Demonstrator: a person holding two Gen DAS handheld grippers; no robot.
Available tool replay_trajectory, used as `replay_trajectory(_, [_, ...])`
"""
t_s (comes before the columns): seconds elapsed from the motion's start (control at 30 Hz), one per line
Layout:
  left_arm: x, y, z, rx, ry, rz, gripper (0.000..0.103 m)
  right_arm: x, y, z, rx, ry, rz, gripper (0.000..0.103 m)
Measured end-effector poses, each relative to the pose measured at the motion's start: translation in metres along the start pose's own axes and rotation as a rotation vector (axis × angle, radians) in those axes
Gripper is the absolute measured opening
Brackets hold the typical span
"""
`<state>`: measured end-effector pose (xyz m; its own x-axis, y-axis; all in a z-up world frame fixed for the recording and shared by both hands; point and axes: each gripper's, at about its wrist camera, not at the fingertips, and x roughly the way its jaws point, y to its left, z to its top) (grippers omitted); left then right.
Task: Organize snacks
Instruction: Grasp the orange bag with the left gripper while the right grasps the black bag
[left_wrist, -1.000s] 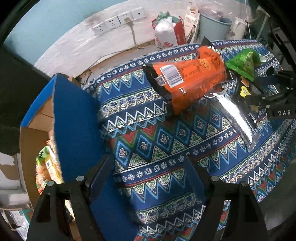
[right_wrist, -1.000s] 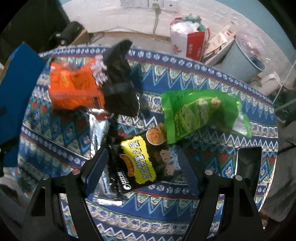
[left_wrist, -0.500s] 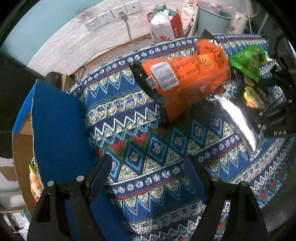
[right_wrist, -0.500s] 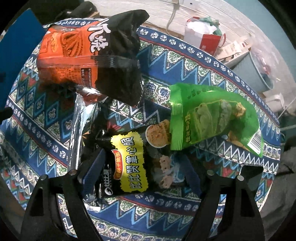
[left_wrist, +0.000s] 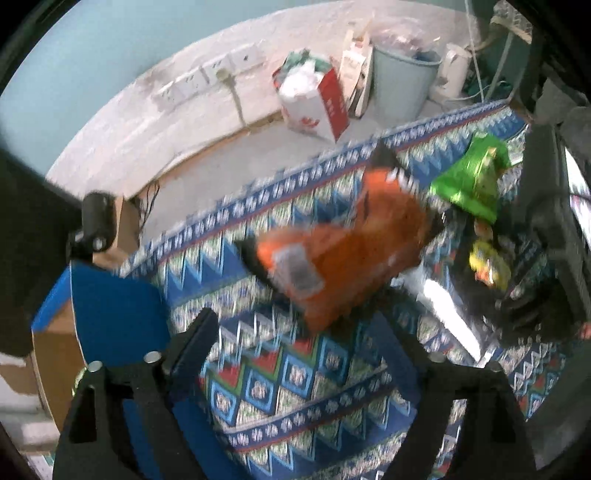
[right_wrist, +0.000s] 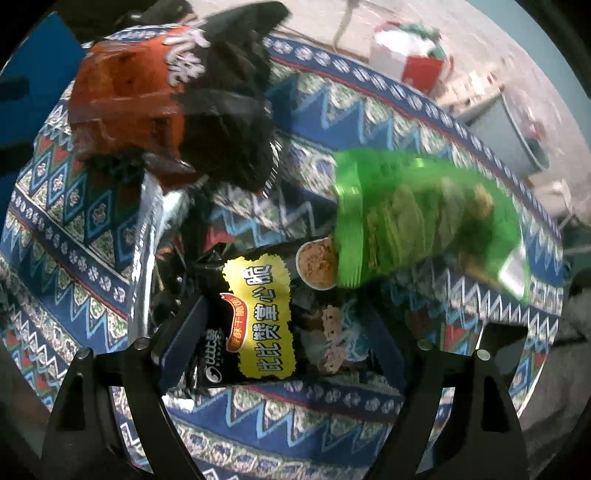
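Home room: patterned tablecloth (left_wrist: 295, 387), bin (left_wrist: 400, 85)

Patterned blue cloth (left_wrist: 295, 398) is covering the bench. White wall sockets (left_wrist: 207, 79) are sitting on the far wall, a cable hanging below them. A red-and-white bag (left_wrist: 317, 103) is standing on the floor behind the bench, a pale blue bin (left_wrist: 400, 83) just right of it, a white kettle (left_wrist: 452, 75) further right. All slightly blurred.

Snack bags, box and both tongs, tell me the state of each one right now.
Left tongs: opening, empty.
Right tongs: opening, astride the black bag.
Black bag: flat, ungripped.
Orange bag: lying on the cloth.
Green bag: overlapping the black bag.
Cardboard box: flap open.
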<state>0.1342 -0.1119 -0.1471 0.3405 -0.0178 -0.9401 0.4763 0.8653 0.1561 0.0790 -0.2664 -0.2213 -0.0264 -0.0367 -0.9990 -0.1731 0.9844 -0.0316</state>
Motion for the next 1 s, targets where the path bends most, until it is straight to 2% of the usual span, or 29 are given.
replay_trajectory(0.17, [0.007,-0.014,0.021,0.06,-0.024,-0.018,0.088,-0.002,-0.013,-0.017,0.023,0.007,0.0,0.082])
replay_trajectory(0.27, [0.017,-0.027,0.027,0.112,-0.02,-0.008,0.088,-0.009,-0.025,-0.025,0.079,-0.009,0.023,0.082])
replay_trajectory(0.43, [0.037,-0.045,0.028,0.188,0.019,0.026,0.091,-0.031,-0.053,-0.043,0.258,-0.065,0.091,0.082])
replay_trajectory(0.6, [0.054,-0.047,0.022,0.209,0.057,0.078,0.091,-0.035,-0.074,-0.059,0.44,-0.062,0.18,0.082])
replay_trajectory(0.7, [0.06,-0.036,0.017,0.167,0.087,0.048,0.09,-0.031,-0.075,-0.056,0.404,-0.052,0.141,0.082])
replay_trajectory(0.87, [0.063,-0.014,0.007,0.055,0.114,-0.029,0.079,-0.02,-0.07,-0.047,0.346,-0.036,0.137,0.082])
replay_trajectory(0.93, [0.062,-0.009,0.003,0.027,0.12,-0.043,0.073,-0.019,-0.061,-0.042,0.297,-0.041,0.116,0.082])
replay_trajectory(1.0, [0.061,-0.006,-0.001,0.014,0.13,-0.048,0.071,-0.016,-0.054,-0.037,0.241,-0.04,0.08,0.082])
